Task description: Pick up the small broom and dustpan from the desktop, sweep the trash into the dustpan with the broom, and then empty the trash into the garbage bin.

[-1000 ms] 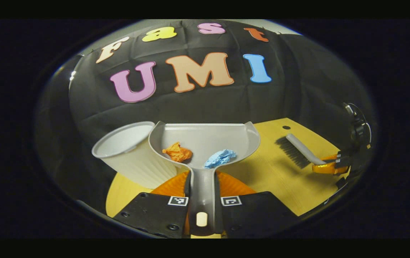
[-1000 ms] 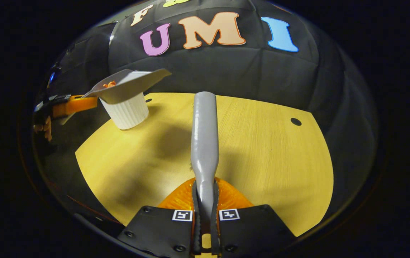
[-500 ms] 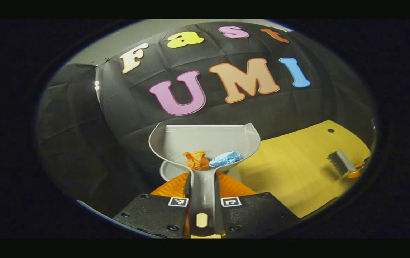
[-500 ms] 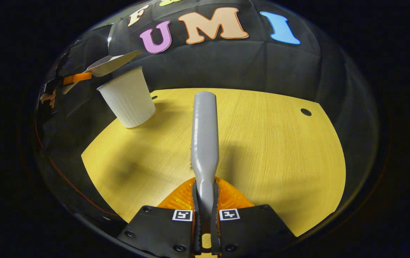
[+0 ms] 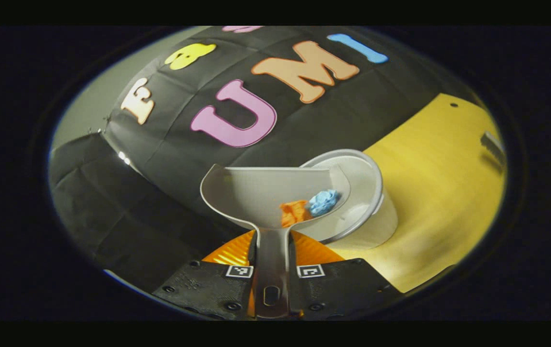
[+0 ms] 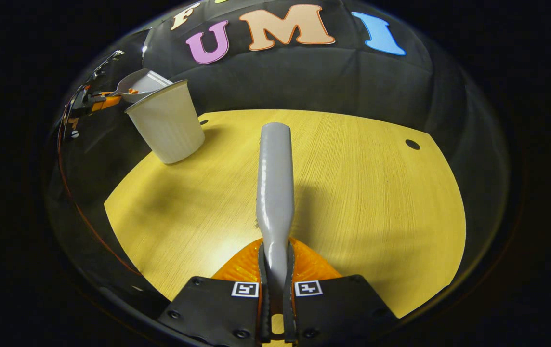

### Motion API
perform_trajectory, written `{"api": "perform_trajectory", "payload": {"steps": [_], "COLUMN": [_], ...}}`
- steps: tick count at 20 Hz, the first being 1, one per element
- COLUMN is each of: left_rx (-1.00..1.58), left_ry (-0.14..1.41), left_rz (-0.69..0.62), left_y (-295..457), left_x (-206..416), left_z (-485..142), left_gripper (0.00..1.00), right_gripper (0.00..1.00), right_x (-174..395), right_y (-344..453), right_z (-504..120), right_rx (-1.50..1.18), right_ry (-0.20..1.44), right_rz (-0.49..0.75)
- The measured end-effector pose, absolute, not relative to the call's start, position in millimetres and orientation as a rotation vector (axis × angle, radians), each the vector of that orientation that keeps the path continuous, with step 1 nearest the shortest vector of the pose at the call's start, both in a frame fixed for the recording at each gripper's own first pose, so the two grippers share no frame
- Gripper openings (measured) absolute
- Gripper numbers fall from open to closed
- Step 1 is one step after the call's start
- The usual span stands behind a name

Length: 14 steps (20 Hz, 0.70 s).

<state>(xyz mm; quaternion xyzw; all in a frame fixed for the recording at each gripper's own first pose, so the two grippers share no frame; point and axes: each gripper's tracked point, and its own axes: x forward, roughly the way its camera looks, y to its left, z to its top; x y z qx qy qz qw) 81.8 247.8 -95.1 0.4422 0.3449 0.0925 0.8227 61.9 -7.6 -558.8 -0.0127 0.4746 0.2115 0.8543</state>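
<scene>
Left gripper view, grey dustpan (image 5: 266, 193) tilted, fingers (image 5: 237, 284) grasping handle — broom (image 6: 275, 183) likewise clamped.

Each gripper, left gripper (image 5: 271, 270) and right gripper (image 6: 276, 289), has a ribbed orange body behind 2 dark plates, each with round screws and 1 square black-and-white marker.

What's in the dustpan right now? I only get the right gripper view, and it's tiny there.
Observer: Two crumpled wads lie in the dustpan: an orange wad and a blue wad.
Operator: Where do they sit in it?
Observer: Together at the pan's edge that overlaps the garbage bin's open mouth.
Operator: Is the grip sound?
Observer: Both fingers of the left gripper press on the dustpan's handle.
</scene>
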Motion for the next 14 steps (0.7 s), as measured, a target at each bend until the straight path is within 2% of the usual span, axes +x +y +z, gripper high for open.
{"api": "perform_trajectory", "payload": {"steps": [1, 2, 8, 10, 14], "left_rx": [1.014, 1.084, 1.447, 1.563, 1.644], "left_ry": [0.747, 0.759, 0.750, 0.738, 0.750], "left_rz": [0.182, 0.167, 0.097, 0.091, 0.044], "left_y": [249.6, 250.9, 254.0, 254.8, 257.4], "left_x": [82.8, 79.8, 89.1, 92.8, 92.4], "left_z": [-96.8, -95.3, -84.4, -77.8, -81.5], "left_gripper": [0.20, 0.18, 0.17, 0.20, 0.17], "right_gripper": [0.13, 0.16, 0.16, 0.16, 0.16], "right_x": [62.6, 64.2, 66.6, 67.2, 65.6], "right_y": [-5.7, -3.1, 9.6, 10.5, 10.5], "right_z": [-560.4, -564.6, -565.7, -566.1, -566.1], "right_rx": [-0.030, -0.036, -0.086, -0.092, -0.099], "right_ry": [1.002, 1.007, 1.015, 1.023, 1.038], "right_rz": [0.448, 0.452, 0.469, 0.479, 0.488]}}
